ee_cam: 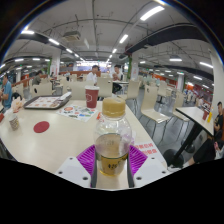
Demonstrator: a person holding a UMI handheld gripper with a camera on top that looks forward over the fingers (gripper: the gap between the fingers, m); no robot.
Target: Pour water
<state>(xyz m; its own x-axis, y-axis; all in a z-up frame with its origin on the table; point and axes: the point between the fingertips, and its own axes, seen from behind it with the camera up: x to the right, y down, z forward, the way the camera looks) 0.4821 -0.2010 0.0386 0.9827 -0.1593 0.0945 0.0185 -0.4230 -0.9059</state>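
Firmly pinched between gripper pads: clear bottle with yellow cap, holding amber liquid low down. Farther on table, red cup, contents unseen.

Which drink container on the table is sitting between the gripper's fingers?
The clear bottle with the tan cap, between the gripper fingers. The red cup stands beyond it, farther along the table.
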